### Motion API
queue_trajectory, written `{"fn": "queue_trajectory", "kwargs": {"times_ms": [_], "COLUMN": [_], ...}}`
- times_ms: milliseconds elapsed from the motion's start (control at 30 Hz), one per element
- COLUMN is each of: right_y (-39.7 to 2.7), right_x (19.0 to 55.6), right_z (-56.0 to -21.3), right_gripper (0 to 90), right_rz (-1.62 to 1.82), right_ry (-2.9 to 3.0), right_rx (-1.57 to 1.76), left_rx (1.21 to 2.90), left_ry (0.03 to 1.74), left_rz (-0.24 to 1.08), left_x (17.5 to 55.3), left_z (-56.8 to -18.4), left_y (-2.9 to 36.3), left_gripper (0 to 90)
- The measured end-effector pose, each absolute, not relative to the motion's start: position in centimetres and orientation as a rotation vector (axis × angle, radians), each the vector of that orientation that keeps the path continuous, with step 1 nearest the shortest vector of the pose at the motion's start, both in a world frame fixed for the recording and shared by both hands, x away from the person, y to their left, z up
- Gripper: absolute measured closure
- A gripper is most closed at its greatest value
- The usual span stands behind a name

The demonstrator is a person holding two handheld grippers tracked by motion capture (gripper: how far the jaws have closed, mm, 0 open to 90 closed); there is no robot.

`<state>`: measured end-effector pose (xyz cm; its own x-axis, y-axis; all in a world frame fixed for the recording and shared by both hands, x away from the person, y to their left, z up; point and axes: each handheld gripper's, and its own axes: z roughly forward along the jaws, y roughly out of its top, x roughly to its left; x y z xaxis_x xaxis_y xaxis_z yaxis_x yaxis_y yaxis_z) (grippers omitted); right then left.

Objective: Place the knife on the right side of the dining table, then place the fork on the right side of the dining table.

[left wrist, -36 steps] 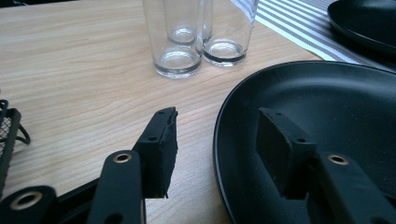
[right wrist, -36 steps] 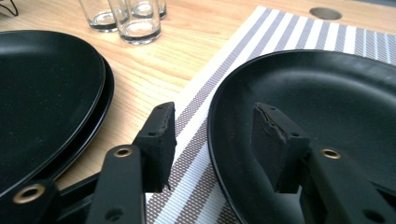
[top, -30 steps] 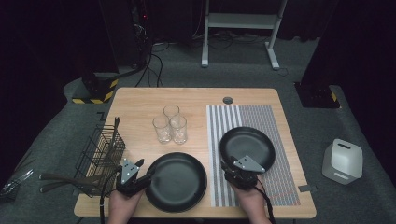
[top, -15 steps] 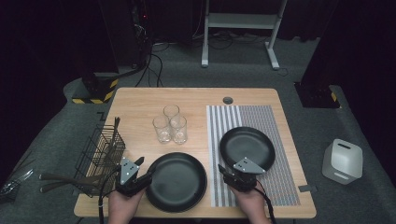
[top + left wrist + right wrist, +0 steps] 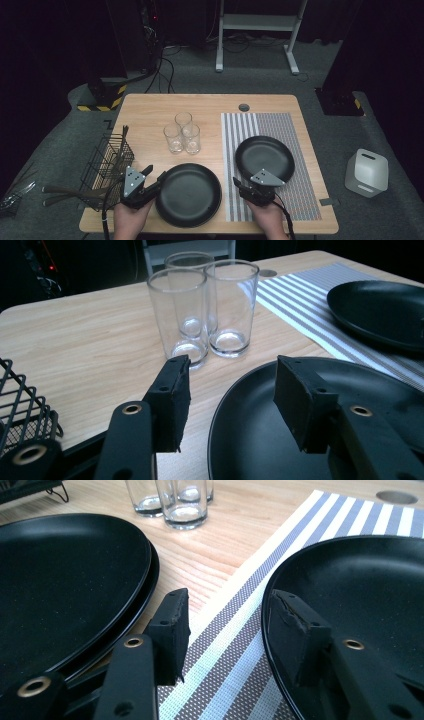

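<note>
Left gripper (image 5: 151, 176) at near plate's (image 5: 189, 194) left rim — jaws apart, just closing, empty. Right gripper (image 5: 242, 187) beside far plate (image 5: 265, 157) on striped mat (image 5: 240, 131) — jaws apart, just opening, gripping nothing.

Three clear drinking glasses (image 5: 182, 134) clustered mid-table; black wire basket (image 5: 106, 160) at the left edge; striped woven placemat (image 5: 250, 125); light wooden table (image 5: 150, 107); white plastic container (image 5: 366, 172) on grey floor.
</note>
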<state>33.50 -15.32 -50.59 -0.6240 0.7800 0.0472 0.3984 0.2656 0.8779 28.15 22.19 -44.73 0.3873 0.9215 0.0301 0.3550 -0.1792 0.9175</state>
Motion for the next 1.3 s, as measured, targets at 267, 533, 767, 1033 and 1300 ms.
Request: {"fn": "queue_trajectory", "kwargs": {"times_ms": [267, 533, 767, 1033, 1300], "right_y": [-15.3, -15.6, -15.9, -16.3, -16.0], "right_x": [33.4, 33.5, 33.5, 33.3, 33.0], "right_z": [-50.7, -50.7, -50.8, -50.8, -50.8], "right_gripper": [43.4, 43.4, 43.4, 43.3, 42.9], "right_rz": [1.322, 1.338, 1.312, 1.335, 1.340], "right_ry": [2.153, 2.144, 2.133, 2.122, 2.132], "right_rx": [1.063, 1.079, 1.078, 1.077, 1.052], "left_rx": [1.689, 1.689, 1.688, 1.665, 1.653], "left_ry": [1.117, 1.101, 1.098, 1.108, 1.135], "left_rz": [0.796, 0.807, 0.794, 0.804, 0.827], "left_x": [27.3, 27.0, 27.6, 27.0, 25.8], "left_z": [-43.6, -42.7, -42.3, -42.3, -42.3], "left_y": [22.8, 22.9, 23.4, 24.2, 25.2], "left_gripper": [49.9, 50.7, 50.7, 50.7, 51.1]}}
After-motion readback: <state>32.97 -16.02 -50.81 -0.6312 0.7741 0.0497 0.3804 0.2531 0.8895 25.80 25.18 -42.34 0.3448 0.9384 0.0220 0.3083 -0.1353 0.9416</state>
